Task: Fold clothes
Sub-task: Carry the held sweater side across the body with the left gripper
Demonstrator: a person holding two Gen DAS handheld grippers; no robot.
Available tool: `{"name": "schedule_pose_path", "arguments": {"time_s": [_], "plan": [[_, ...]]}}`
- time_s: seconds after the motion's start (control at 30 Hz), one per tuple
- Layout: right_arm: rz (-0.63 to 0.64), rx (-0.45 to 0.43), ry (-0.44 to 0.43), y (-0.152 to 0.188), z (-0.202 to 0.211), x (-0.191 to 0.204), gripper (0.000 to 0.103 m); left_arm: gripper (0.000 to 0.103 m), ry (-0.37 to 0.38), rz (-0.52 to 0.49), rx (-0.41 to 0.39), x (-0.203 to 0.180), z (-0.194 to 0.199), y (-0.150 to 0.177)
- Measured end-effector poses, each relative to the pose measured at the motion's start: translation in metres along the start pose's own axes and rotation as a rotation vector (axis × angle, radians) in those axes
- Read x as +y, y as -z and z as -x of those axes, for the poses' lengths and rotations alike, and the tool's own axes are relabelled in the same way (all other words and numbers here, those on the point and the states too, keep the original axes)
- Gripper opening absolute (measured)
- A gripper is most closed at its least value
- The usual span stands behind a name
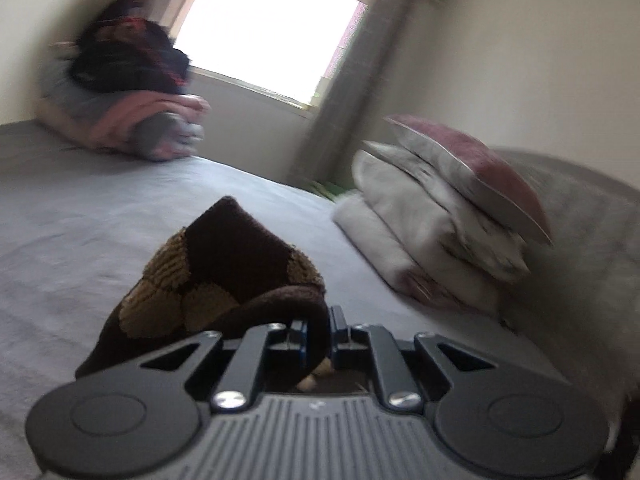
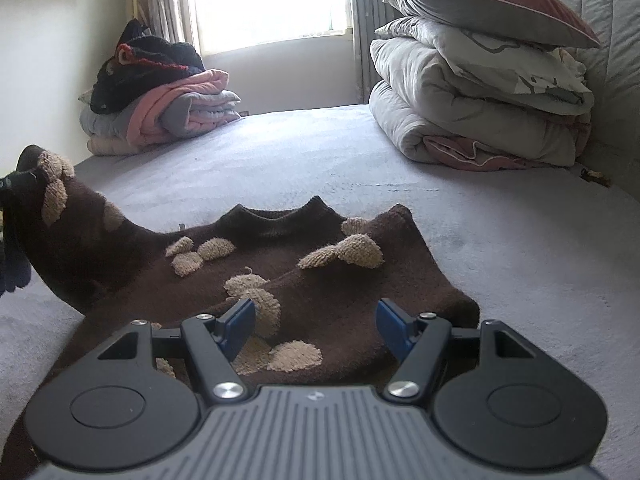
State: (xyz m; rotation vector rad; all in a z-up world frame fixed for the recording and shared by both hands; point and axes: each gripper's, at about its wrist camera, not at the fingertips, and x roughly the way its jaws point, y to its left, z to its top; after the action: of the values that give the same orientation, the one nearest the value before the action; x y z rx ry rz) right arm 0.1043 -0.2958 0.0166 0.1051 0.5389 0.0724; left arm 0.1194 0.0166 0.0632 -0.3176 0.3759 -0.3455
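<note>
The brown sweater [image 2: 320, 280] lies flat on the grey bed [image 2: 520, 260], neckline away from the right wrist camera and its body spread side to side. Its left sleeve [image 2: 60, 208] is lifted off the bed and rises to the left edge of that view. The left gripper [image 1: 318, 328] is clamped on the sleeve [image 1: 224, 272], the jaws nearly together with dark knit bunched between them. The right gripper [image 2: 316, 324] hovers just above the lower body of the sweater with jaws wide apart and nothing between them.

Judgement: the step in hand is folding the sleeve inward across the body. The body lies to the right of the left gripper, so the sleeve must travel that way. The right gripper is nearer the hem.

No containers are present. A pile of folded clothes [image 2: 160, 100] sits at the far left of the bed; stacked quilts with a pillow [image 2: 480, 80] sit at the far right.
</note>
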Motion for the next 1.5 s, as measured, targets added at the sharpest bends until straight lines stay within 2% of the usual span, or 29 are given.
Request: {"name": "schedule_pose_path", "arguments": {"time_s": [0.23,0.37,0.5,0.67,0.73,0.8,0.83,0.9,1.03,1.17,1.27,1.3,1.37,1.4,1.5], "plan": [[-0.029,-0.017,-0.024,-0.005,0.005,-0.001,0.070,0.010,0.120,-0.208,0.153,-0.054,-0.010,0.032],[-0.053,-0.026,-0.036,-0.007,0.009,-0.005,0.070,0.011,0.148,-0.304,0.266,-0.076,-0.026,0.061],[-0.080,-0.025,-0.050,-0.008,0.010,-0.009,0.070,0.011,0.147,-0.338,0.365,-0.081,-0.042,0.090],[-0.081,-0.002,-0.063,-0.006,0.005,-0.007,0.070,0.017,0.143,-0.315,0.428,-0.078,-0.050,0.108],[-0.074,0.005,-0.067,-0.006,0.005,-0.006,0.070,0.030,0.138,-0.312,0.445,-0.080,-0.045,0.104],[-0.075,0.004,-0.071,-0.006,0.005,-0.006,0.070,0.065,0.133,-0.308,0.468,-0.083,-0.037,0.096],[-0.078,0.002,-0.074,-0.007,0.006,-0.007,0.070,0.072,0.129,-0.299,0.464,-0.084,-0.032,0.092],[-0.091,-0.002,-0.073,-0.007,0.007,-0.010,0.070,0.076,0.120,-0.240,0.444,-0.080,-0.025,0.085],[-0.123,0.000,-0.076,-0.007,0.009,-0.015,0.070,0.079,0.059,-0.029,0.421,-0.047,-0.018,0.076],[-0.122,-0.004,-0.075,-0.007,0.012,-0.015,0.070,0.079,-0.066,0.133,0.392,-0.012,-0.023,0.075],[-0.117,-0.002,-0.072,-0.006,0.012,-0.015,0.070,0.074,-0.115,0.209,0.348,0.004,-0.026,0.078],[-0.115,0.000,-0.071,-0.006,0.012,-0.016,0.070,0.064,-0.128,0.229,0.331,0.007,-0.027,0.078],[-0.115,0.005,-0.069,-0.005,0.011,-0.016,0.070,0.053,-0.157,0.228,0.279,0.008,-0.030,0.078],[-0.114,0.007,-0.069,-0.005,0.011,-0.016,0.070,0.042,-0.161,0.217,0.251,0.006,-0.030,0.078],[-0.114,0.008,-0.065,-0.005,0.011,-0.019,0.070,0.021,-0.147,0.172,0.173,-0.006,-0.026,0.075]]}}
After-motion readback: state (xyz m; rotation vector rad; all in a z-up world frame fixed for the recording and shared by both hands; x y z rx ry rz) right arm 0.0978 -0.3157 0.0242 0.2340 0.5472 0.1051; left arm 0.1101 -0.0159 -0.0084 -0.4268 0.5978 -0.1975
